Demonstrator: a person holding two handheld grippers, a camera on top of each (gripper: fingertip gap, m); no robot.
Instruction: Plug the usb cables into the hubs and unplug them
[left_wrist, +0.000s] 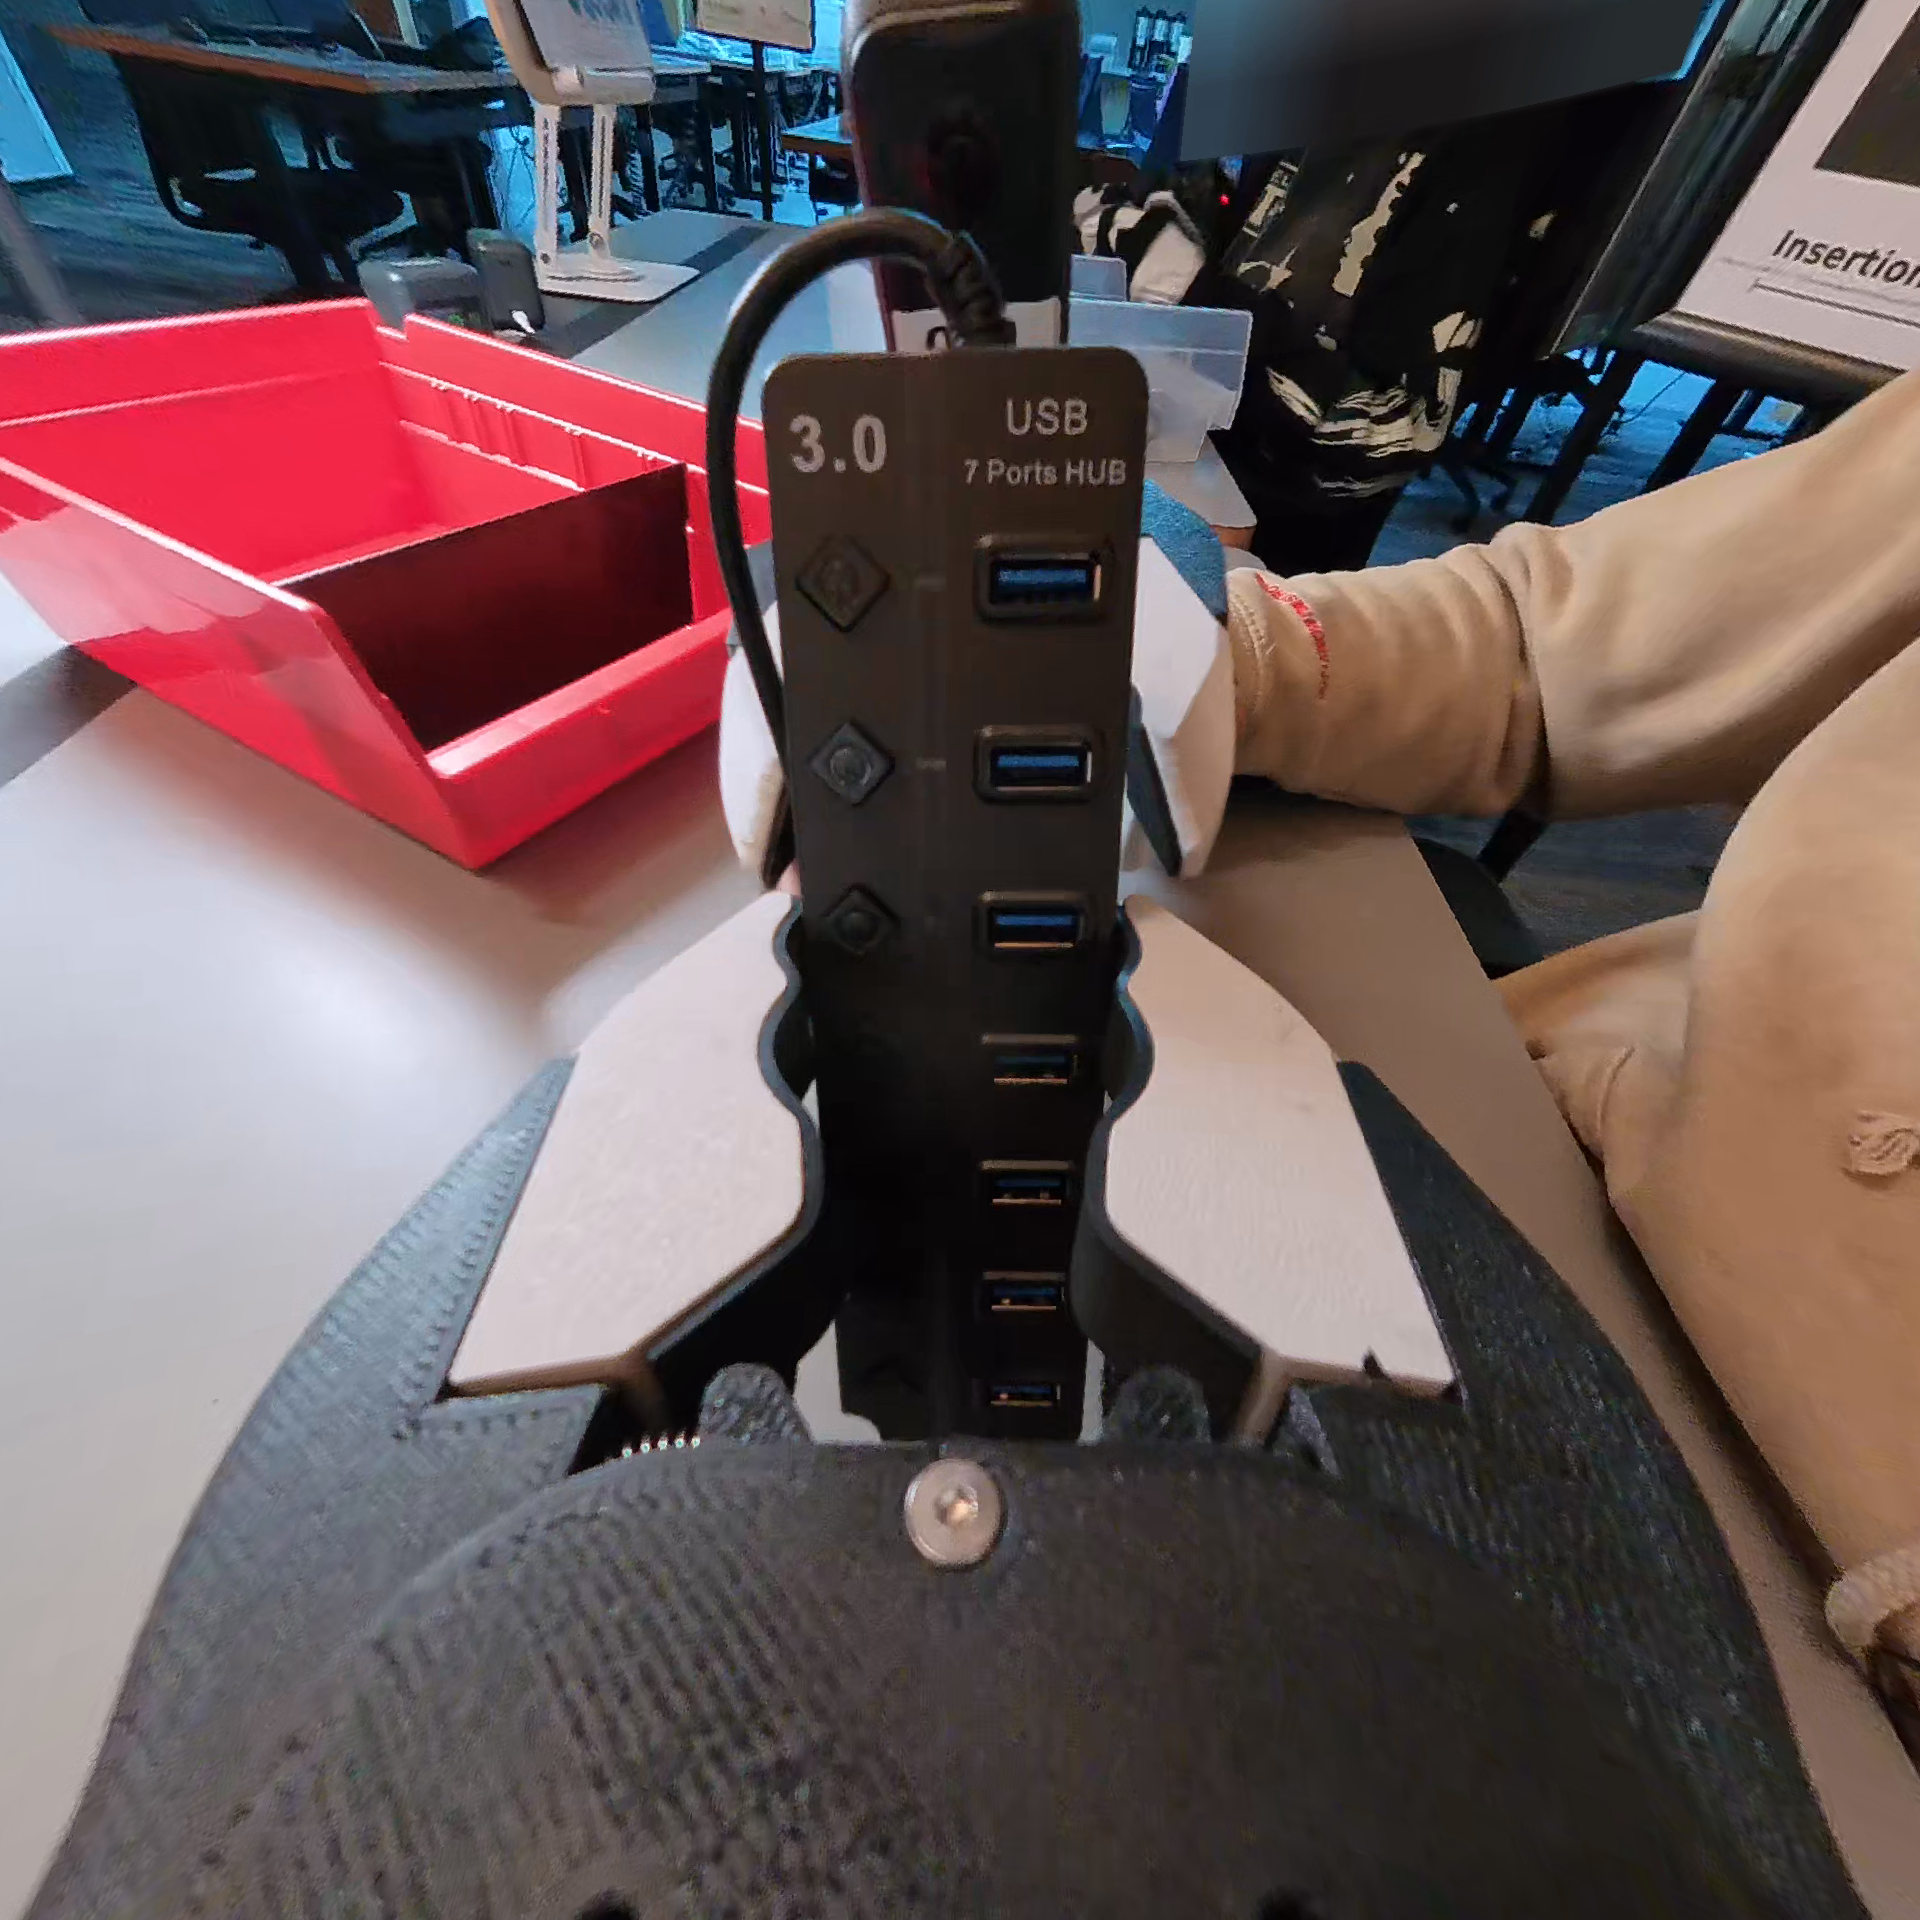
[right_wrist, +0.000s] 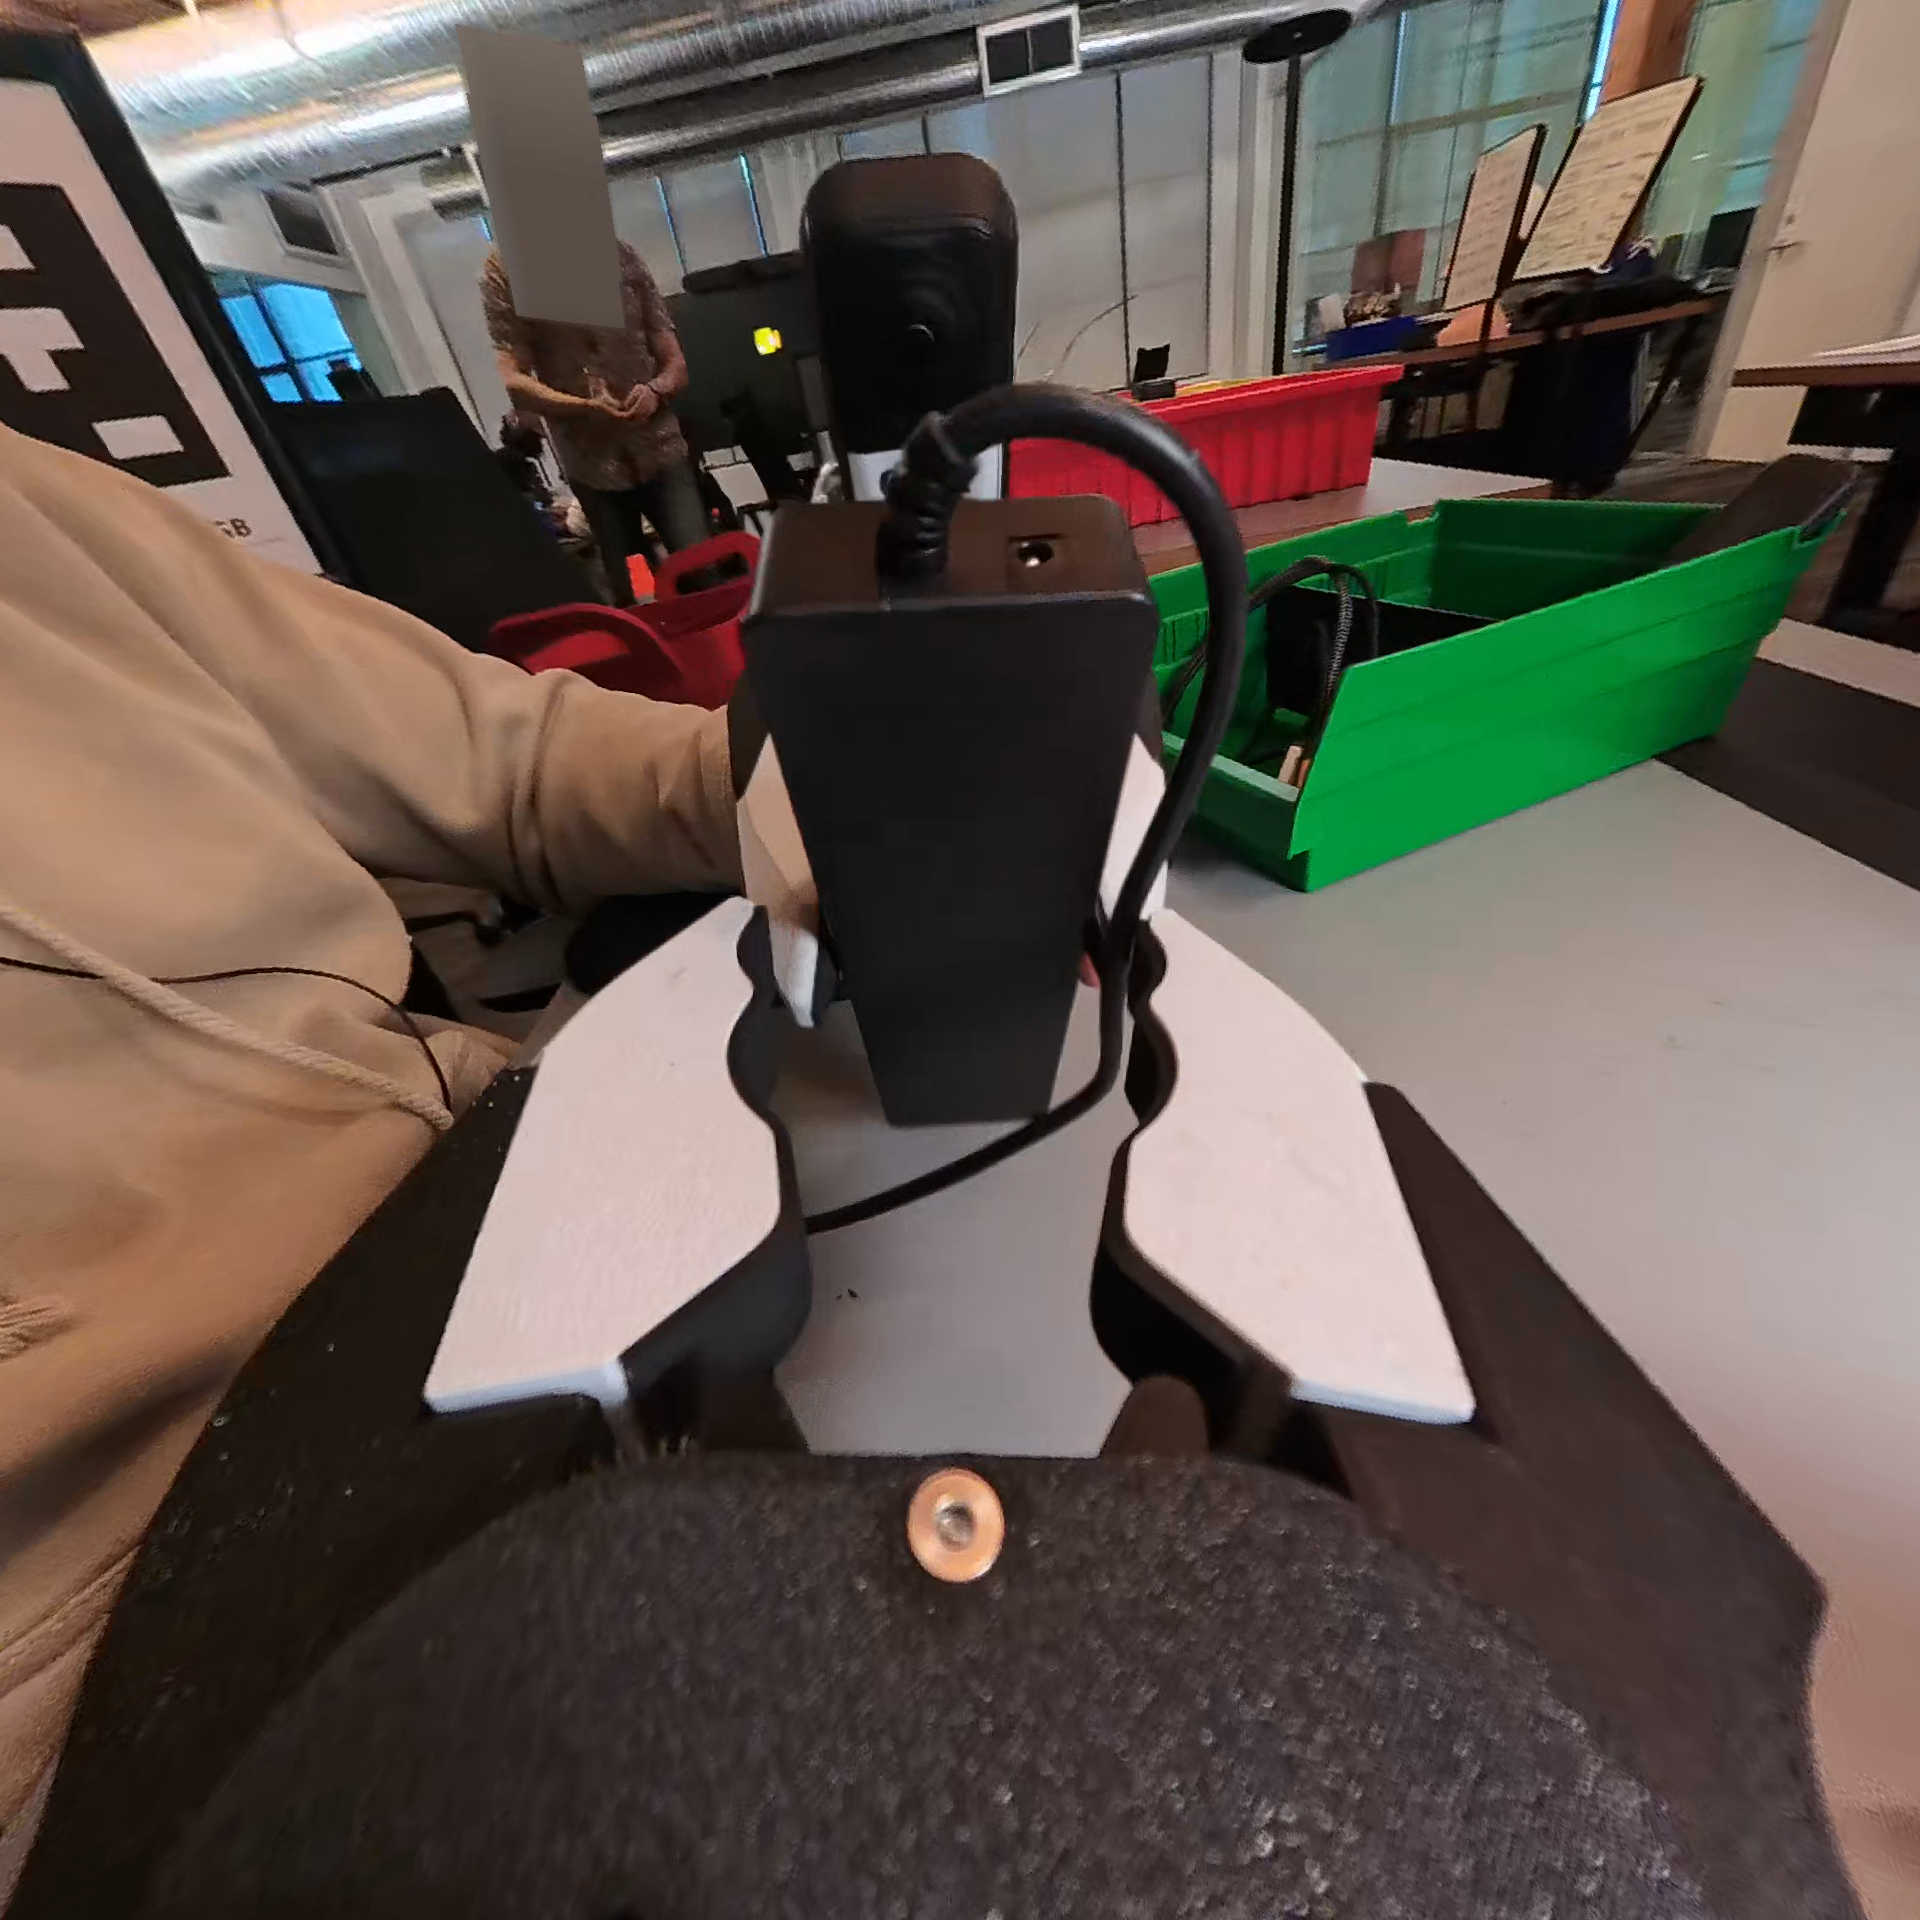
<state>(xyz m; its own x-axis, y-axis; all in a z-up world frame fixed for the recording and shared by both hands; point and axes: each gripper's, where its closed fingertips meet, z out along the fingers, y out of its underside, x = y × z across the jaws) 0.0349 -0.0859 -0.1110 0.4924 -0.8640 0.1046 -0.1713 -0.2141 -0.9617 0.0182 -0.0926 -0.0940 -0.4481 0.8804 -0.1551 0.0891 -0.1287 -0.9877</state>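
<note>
between both grippers, above the grey table (left_wrist: 260, 1039), a black seven-port usb hub (left_wrist: 951, 831) hangs in the air. the left gripper (left_wrist: 956, 935) clamps its sides; the right gripper (right_wrist: 951, 945) seems merely to bracket it, jaws apart, though contact is hard to judge. every visible port is empty, so plugging has not begun; cables probably wait in the green bin (right_wrist: 1558, 675).

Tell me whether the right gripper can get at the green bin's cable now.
Probably not directly: the hub sits between the fingers of the right gripper, its cord beside one. The table toward the green bin looks free.
</note>
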